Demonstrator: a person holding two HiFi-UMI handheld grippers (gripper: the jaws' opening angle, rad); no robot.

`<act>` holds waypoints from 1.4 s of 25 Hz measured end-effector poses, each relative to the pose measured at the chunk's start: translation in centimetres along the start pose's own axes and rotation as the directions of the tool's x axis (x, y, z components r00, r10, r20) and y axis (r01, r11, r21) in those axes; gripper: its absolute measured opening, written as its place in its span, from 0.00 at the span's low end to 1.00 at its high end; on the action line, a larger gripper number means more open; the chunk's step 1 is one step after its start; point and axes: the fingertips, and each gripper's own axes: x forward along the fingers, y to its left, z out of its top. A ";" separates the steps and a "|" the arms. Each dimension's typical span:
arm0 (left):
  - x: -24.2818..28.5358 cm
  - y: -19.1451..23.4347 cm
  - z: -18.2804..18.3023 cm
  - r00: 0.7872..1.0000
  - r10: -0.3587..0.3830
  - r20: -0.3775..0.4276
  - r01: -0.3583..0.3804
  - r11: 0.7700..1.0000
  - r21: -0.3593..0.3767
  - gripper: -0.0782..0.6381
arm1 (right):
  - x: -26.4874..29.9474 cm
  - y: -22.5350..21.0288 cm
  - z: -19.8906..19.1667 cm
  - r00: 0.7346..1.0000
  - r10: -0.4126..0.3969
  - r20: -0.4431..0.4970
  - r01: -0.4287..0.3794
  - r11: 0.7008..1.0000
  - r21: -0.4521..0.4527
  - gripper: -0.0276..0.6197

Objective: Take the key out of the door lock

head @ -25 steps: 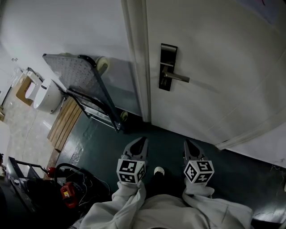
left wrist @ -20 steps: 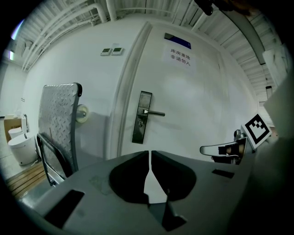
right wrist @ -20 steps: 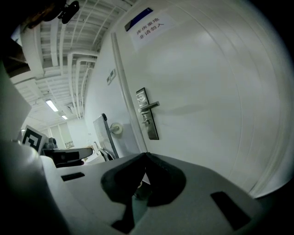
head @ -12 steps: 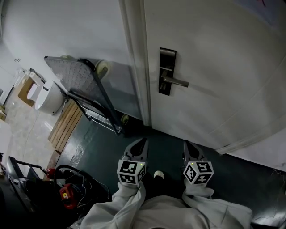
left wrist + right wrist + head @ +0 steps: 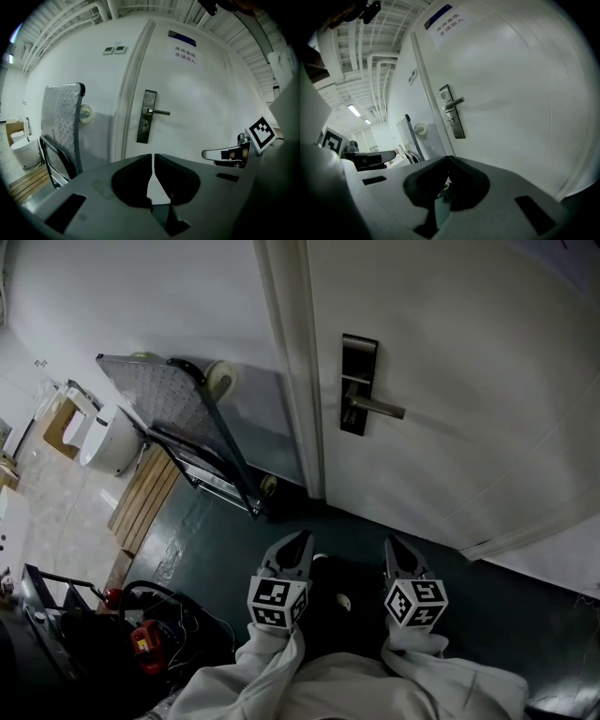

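left gripper view: looked along the shut fingers at the door (image 5: 211, 117)
left gripper (image 5: 153, 158): fingers pressed together, held nothing
lock (image 5: 149, 116): stood well apart, ahead of and above the tips, a shade to their left
key (image 5: 145, 123): showed only as a small pale stub just under the handle (image 5: 159, 112); too small to read further
right gripper view: looked up at the same lock from its other side
right gripper (image 5: 449, 159): fingers met at the tips, gripped nothing
lock from here: rose almost straight above the tips, well apart, with the handle pointing up and to the right
head view: looked down on both grippers and the door
grippers: hung low, side by side over the dark floor (image 5: 487, 606), both aimed at the door
lock line: fell between the two lines of aim, closer to the right one
key axis: judged to stick straight out of the door, toward the person
nearer hand: judged the right, by a little
before any grasp: fingers needed to part
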 end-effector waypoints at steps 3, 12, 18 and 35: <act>0.2 0.3 -0.2 1.000 0.003 -0.009 -0.003 1.000 -0.001 0.15 | 0.6 0.2 -0.2 1.000 0.009 -0.007 -0.009 1.000 0.001 0.12; 2.7 1.2 0.3 1.000 0.001 -0.022 -0.001 1.000 -0.020 0.15 | 2.9 -0.8 1.0 1.000 0.006 -0.017 -0.006 1.000 0.002 0.12; 5.5 2.1 1.9 1.000 -0.017 -0.011 0.017 1.000 -0.019 0.15 | 5.4 -1.6 2.7 1.000 0.004 -0.014 -0.004 1.000 -0.004 0.12; 13.4 5.2 5.8 0.998 -0.065 -0.005 0.065 0.998 -0.015 0.15 | 12.5 -3.5 7.7 1.000 -0.013 0.010 0.013 1.000 -0.010 0.12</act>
